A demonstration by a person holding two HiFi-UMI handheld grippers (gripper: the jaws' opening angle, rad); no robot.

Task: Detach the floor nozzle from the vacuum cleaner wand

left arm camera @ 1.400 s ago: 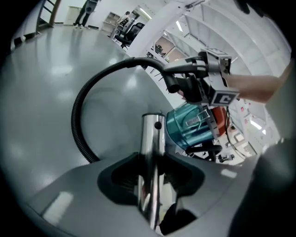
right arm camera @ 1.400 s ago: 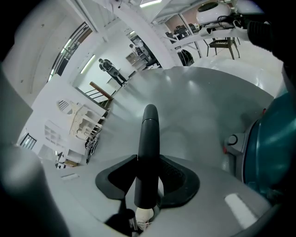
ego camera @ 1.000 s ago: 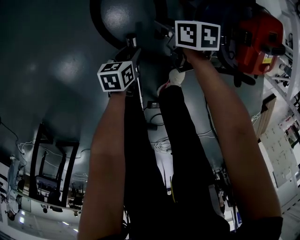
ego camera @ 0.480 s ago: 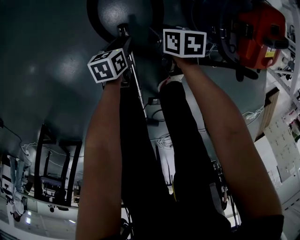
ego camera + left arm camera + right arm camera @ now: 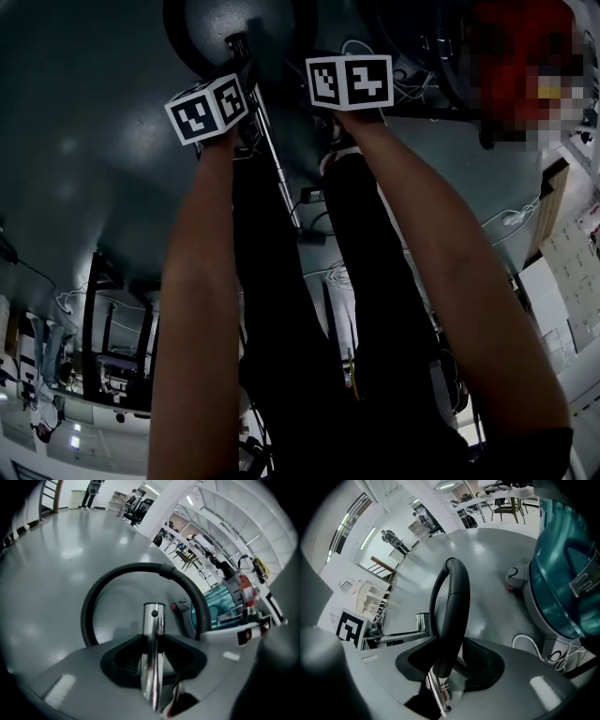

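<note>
Left gripper (image 5: 152,667) is clamped on the shiny chrome wand tube (image 5: 153,630), pads snug on both sides just below its tip. I read that as the anchor grip, so the tube can't swing. Right gripper (image 5: 445,667) has the smooth black curved handle bend (image 5: 457,597) sitting between its jaws. They're opening and not pressing on it, so my guess is that side is letting go.

Weird bit: the wand's tip is bare, just an open end with a small round hole, and I can't find the floor nozzle in any view. Either it's off already or it's out of shot, can't say which.

Past the tip, the ribbed black hose (image 5: 87,616) loops over the glossy grey floor (image 5: 51,573), near the tube but not touching it. The translucent teal canister body (image 5: 565,569) stands just right of the right gripper. A thin white cable (image 5: 524,641) is curled on the floor beside it, so that's the tight side. Left and ahead is open floor, with chairs (image 5: 506,506) well apart at the far end.
</note>
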